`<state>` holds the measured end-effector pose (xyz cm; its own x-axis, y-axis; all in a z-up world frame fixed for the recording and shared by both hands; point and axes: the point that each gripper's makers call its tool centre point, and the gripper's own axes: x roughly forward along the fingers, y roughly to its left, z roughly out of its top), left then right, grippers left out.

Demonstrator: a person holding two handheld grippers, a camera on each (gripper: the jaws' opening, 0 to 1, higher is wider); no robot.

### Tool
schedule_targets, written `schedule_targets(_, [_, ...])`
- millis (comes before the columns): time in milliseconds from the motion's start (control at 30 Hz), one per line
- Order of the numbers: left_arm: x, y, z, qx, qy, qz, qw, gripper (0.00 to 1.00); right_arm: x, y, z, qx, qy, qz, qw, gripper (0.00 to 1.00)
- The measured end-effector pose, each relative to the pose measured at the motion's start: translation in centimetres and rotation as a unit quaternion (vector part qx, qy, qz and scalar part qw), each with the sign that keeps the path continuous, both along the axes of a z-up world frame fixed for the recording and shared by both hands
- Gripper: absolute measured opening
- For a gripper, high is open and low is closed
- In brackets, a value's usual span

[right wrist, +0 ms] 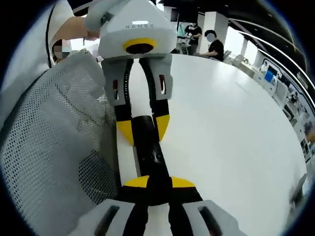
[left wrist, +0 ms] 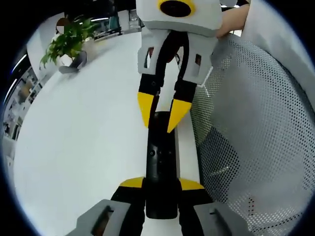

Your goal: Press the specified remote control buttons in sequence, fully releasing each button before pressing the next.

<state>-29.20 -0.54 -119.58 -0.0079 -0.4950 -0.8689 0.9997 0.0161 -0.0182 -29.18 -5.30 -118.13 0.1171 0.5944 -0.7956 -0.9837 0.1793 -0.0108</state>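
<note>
The remote (left wrist: 160,167) is a slim black stick running up the middle of the left gripper view, lying at the edge of the white table (left wrist: 83,142), w/ a grey mesh chair back (left wrist: 256,147) filling the right of the frame. In the right gripper view the same remote (right wrist: 147,152) runs up the centre, mesh chair (right wrist: 54,142) at left.

Both tools are on it, one at each end. The left gripper (left wrist: 160,186) has its yellow-tipped jaws pressed against the near end of the remote at the bottom of its own view, pinching it. It appears again at top centre of the right gripper view (right wrist: 142,129), tips either side of the far end. The right gripper (right wrist: 158,183) looks likewise clamped on the body at the bottom of its own view, and shows in the left gripper view (left wrist: 162,114) at upper centre, tips straddling the remote's other end.

Small buttons show mid-body, but nothing is pushing on them, as far as I can tell. So I judge this a hold/steady step, not a press.

Next move prob. calls for one tool to let go, then bring a single tip down square on the named button, press, lift fully clear. Which button, I can't tell. Plant (left wrist: 69,42) sits upper left, people (right wrist: 215,45) at desks far back.
</note>
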Motion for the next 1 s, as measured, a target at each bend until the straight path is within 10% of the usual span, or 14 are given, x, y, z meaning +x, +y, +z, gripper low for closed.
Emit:
schedule_targets(300, [0.1,0.0,0.0,-0.005,0.001,0.002,1.0000,0.24,-0.7,0.4,-0.2,-0.027,-0.009,0.061,0.9977,0.12])
schedule_targets(500, [0.1,0.0,0.1,-0.013,0.000,0.007,0.9999,0.24,-0.4,0.4,0.0,-0.005,0.043,0.013,0.9990,0.09])
schedule_targets(1000, [0.1,0.0,0.0,-0.020,0.000,0.007,0.9998,0.24,-0.1,0.4,-0.2,-0.045,0.019,0.040,0.9980,0.05])
